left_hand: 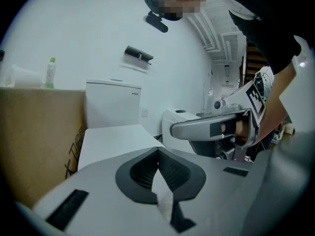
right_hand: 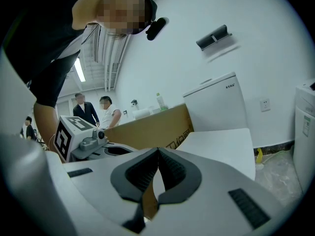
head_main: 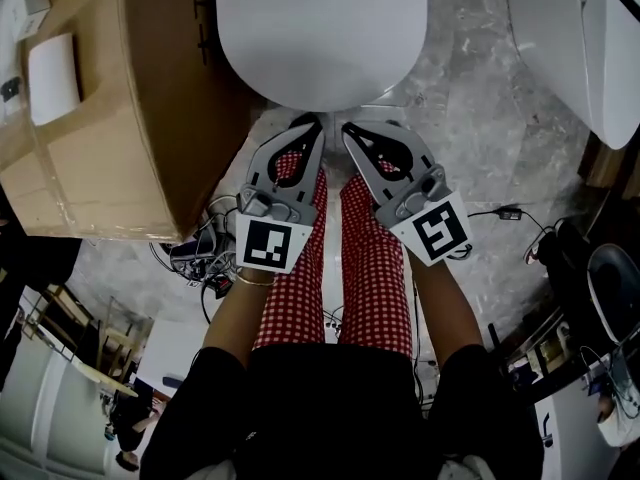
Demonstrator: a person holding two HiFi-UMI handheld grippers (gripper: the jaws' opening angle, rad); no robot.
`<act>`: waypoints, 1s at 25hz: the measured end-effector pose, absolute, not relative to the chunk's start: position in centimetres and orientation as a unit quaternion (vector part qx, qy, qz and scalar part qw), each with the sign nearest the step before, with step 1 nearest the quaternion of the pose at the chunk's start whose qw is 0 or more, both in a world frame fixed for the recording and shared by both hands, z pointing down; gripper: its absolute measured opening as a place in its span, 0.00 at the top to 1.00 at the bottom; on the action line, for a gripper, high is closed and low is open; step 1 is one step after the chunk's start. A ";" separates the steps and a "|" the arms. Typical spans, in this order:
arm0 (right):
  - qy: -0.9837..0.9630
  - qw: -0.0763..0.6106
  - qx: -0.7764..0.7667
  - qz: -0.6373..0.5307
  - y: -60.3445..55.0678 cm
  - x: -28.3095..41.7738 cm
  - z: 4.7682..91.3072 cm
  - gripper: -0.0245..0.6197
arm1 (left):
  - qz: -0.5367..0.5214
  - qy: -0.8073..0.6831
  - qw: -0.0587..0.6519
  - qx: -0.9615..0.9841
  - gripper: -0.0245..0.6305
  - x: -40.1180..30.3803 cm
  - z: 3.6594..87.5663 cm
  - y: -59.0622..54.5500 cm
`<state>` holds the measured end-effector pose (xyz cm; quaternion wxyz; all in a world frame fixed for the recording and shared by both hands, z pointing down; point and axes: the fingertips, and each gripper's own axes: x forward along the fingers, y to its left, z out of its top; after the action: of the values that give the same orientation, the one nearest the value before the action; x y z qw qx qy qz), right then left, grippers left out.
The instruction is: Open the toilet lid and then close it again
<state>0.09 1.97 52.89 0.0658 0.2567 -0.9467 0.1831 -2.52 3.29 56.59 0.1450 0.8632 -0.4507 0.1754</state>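
Head view: toilet lid (head_main: 318, 28) down, just ahead of the fingertips.
Left gripper (head_main: 308, 123) and right gripper (head_main: 350, 128) clenched, empty; lifting likely needs tips under its rim.

A workshop or test room. Two toilets (head_main: 320, 28) stand on bare floor (head_main: 480, 138) beside a cardboard box (head_main: 140, 118) and loose cables (head_main: 195, 258).

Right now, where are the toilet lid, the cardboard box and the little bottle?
toilet lid (head_main: 320, 28), head view, middle of its white top.
cardboard box (head_main: 170, 98), head view, its brown side.
bottle (left_hand: 49, 75), left gripper view, its pale body.
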 end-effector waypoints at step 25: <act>-0.936 0.114 0.259 0.211 2.9 1.2 59.6 0.93 | 0.177 -0.473 0.185 0.843 0.96 -2.5 61.8 4.4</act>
<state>1.24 2.91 59.57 0.1140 0.2586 -0.9358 0.2109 -2.53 4.39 61.76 0.1855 0.8429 -0.4730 0.1772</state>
